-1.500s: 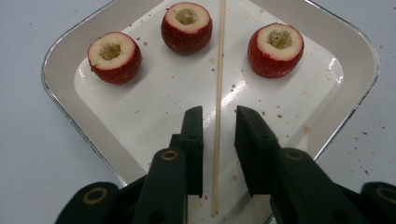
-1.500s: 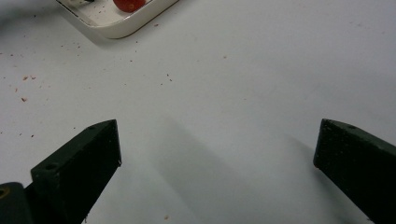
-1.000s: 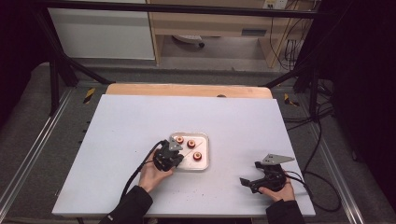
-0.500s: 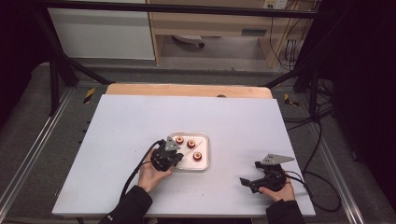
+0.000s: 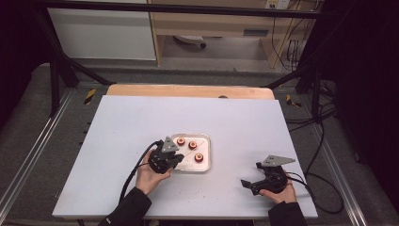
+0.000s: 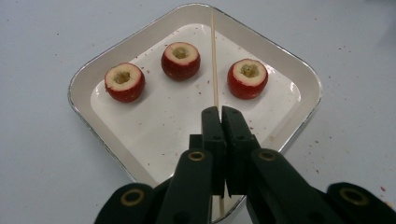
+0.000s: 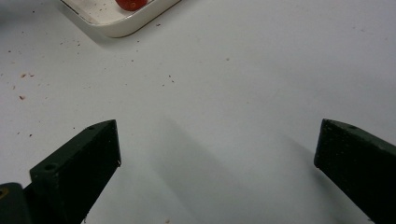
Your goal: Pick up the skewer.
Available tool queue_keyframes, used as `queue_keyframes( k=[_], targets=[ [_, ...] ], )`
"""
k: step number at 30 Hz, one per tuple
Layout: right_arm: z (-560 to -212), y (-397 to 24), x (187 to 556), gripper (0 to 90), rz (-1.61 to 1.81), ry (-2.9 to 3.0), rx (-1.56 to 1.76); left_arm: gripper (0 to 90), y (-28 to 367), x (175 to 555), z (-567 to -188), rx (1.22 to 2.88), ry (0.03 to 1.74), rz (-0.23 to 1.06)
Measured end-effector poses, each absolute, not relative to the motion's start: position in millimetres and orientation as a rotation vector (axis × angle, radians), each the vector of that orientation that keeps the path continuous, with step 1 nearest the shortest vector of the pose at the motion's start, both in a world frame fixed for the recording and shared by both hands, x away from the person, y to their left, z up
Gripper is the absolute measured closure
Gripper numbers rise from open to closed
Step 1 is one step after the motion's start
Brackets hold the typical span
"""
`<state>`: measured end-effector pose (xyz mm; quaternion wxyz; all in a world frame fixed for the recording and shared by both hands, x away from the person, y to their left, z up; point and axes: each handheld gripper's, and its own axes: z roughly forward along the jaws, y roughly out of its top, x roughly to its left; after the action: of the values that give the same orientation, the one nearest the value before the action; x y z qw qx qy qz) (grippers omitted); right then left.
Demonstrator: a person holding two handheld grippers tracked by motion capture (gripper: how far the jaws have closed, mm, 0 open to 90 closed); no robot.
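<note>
over the tray (image 6: 299,74), skewer (image 6: 214,65) pointing away (lengthwise), left gripper (image 6: 221,116) clamped

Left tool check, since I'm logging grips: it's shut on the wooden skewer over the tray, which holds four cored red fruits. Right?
Not quite. The left gripper view shows three cored red fruits in the tray, not four. The left tool is indeed shut on the wooden skewer.

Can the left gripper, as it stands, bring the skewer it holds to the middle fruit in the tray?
Probably yes: the left gripper is shut on the skewer, which lies just beside the middle fruit in the tray, with nothing between.
</note>
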<state>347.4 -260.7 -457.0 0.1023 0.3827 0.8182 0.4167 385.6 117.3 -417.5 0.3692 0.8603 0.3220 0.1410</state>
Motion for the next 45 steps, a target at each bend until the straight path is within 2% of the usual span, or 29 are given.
queue_keyframes(
  k=[20,37,45],
  targets=[
    [-447,-236,345,2.9,1.100,2.429,0.989,88.6,110,373,-407,2.227,0.757,0.329],
    [-439,-206,340,6.6,0.950,2.447,0.741,88.6,91,358,-400,2.280,0.657,0.317],
    [-434,-193,336,11.1,0.866,2.424,0.558,88.7,77,351,-400,2.345,0.598,0.309]
  ],
)
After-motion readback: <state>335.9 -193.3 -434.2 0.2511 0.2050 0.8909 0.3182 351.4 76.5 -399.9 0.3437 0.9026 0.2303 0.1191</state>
